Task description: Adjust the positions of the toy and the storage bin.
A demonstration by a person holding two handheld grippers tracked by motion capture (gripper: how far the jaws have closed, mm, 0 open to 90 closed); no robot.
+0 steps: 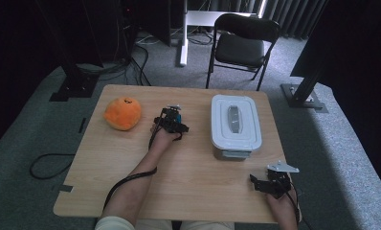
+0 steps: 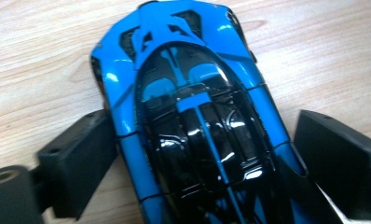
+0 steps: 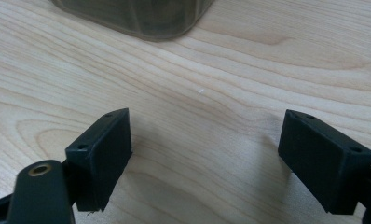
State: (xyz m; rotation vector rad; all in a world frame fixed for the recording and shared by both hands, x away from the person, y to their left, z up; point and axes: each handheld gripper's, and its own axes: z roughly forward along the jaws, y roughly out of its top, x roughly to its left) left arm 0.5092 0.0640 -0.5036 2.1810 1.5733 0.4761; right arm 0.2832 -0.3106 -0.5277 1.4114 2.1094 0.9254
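The toy car [image 2: 197,126], blue with a black roof, sits on the wooden surface [image 1: 193,167] near its middle, between an orange plush [image 1: 123,113] to the left and a white lidded box [image 1: 236,125] to the right. The left gripper [image 2: 202,154] straddles the car from above: the left jaw lies against the car's side, while the right jaw stands just off the other side, so the jaws are apart and not yet clamped on it. The right gripper [image 3: 204,154] rests low over the surface near the front right corner, just short of the box, its jaws wide apart with bare wood between them.
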